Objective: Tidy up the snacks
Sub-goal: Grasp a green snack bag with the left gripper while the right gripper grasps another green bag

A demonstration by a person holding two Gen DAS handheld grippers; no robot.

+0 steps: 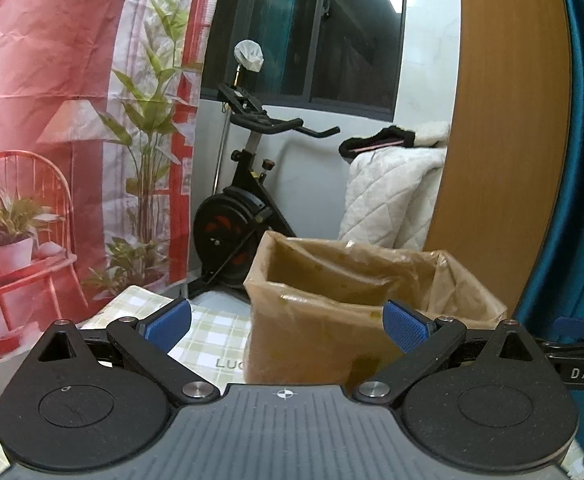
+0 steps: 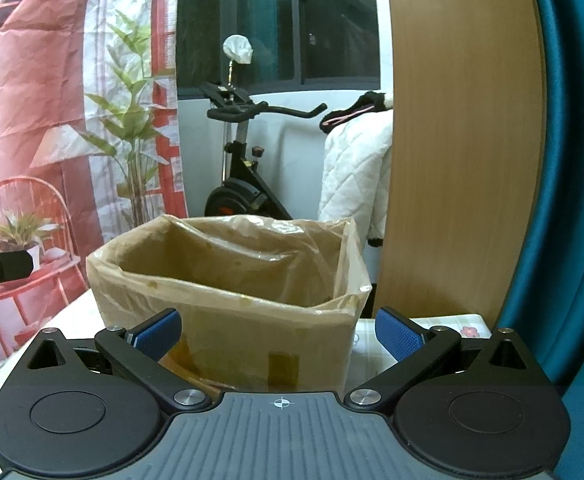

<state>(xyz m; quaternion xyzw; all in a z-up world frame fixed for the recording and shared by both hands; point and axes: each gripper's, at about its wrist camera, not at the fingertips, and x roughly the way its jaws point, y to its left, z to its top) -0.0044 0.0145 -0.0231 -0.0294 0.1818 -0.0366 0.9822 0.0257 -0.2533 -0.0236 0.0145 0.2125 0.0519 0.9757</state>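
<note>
Both the left hand-held gripper (image 1: 288,326) and the right hand-held gripper (image 2: 278,334) are found spread wide with nothing held, each raised just before the box (image 2: 228,300), which stands lined with a plastic bag on the checked surface (image 1: 212,332). No snack is seen in either view, so the sorting is judged hardly begun or its progress unprovable. The box floor is hidden behind its near wall, and the surface below the grippers is cut off by their bodies.
</note>
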